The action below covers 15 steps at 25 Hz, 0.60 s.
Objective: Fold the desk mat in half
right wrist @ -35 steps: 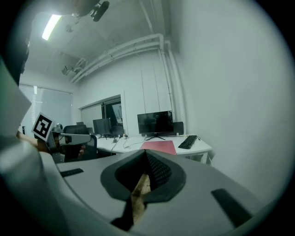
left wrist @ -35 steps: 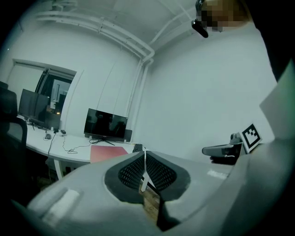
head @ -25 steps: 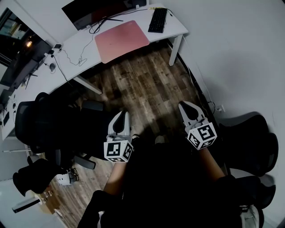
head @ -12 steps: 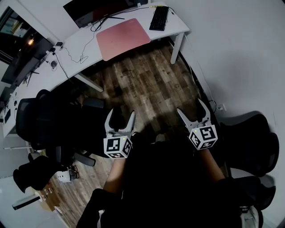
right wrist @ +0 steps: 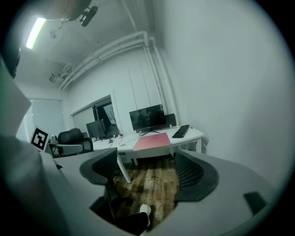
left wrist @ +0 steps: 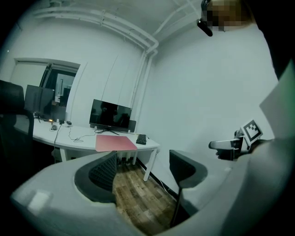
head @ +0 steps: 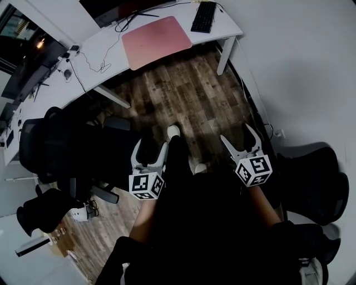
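Left gripper (head: pixel 150 146) – jaws spread wide, nothing between them but floor. Right gripper (head: pixel 238 135) the same: wide apart, empty. Both are held low in front of the person's body, over the wood floor (head: pixel 186 92).

Pink desk mat (head: pixel 156 40) – lies flat on the white desk (head: pixel 221 33), straight ahead of both grippers and well apart from them, with open floor between. Its long axis runs along the desk's front edge, so crosswise to the direction the jaws point. A black keyboard (head: pixel 204 16) sits just to the mat's right and a monitor (left wrist: pixel 110 115) stands behind it.

Judgement: neither gripper is clearly nearer. In the head view the mat sits more in line ahead of the left one. The coming move is a walk-up, not a reach, with each gripper probably taking one short end.

View differences: the right gripper view frames the mat dead centre above its jaw gap. The left gripper view has it off to the left, above its left jaw. Only the head view gives the mat's full outline and how far off it is. The gripper views show it edge-on, as a thin pink slab. A shoe (right wrist: pixel 144 209) is stepping forward below the right jaws.
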Motion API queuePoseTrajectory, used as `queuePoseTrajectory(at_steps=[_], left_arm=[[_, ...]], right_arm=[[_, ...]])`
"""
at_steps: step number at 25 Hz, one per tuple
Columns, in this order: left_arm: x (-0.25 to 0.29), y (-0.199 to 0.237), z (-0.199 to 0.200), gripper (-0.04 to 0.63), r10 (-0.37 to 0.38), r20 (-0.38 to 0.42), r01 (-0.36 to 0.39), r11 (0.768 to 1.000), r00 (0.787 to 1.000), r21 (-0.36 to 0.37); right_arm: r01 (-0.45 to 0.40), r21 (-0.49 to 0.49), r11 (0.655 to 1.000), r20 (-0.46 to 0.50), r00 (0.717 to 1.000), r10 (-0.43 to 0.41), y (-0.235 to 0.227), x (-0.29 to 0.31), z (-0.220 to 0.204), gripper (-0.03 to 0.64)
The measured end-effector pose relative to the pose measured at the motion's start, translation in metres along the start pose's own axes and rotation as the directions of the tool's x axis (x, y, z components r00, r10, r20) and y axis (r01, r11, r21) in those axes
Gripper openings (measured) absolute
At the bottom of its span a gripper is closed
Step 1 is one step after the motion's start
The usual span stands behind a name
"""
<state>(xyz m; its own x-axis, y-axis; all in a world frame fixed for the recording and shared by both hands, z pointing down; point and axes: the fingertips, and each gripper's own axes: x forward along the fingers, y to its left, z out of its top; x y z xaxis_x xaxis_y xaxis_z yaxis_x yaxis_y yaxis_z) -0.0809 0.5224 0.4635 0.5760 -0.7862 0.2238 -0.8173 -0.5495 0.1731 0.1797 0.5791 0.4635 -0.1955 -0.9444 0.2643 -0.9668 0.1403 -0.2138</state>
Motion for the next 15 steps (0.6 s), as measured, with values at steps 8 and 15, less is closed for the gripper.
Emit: queuePoseTrajectory(at_steps=[8,15], left_arm=[[0.050,0.038,0.008,0.341,0.002,-0.002,-0.002,0.998,1.000,-0.062],[0.110,0.095,0.025,0.341,0.022,-0.006,-0.023,0.998,1.000,-0.056]], right_arm=[[-0.015,-0.006,1.000,-0.033,0.999,0.015,0.003,0.058,0.012,0.391],[-0.014,-0.012,1.000,-0.055,0.998,0.013,-0.002,0.134,0.033,0.390]])
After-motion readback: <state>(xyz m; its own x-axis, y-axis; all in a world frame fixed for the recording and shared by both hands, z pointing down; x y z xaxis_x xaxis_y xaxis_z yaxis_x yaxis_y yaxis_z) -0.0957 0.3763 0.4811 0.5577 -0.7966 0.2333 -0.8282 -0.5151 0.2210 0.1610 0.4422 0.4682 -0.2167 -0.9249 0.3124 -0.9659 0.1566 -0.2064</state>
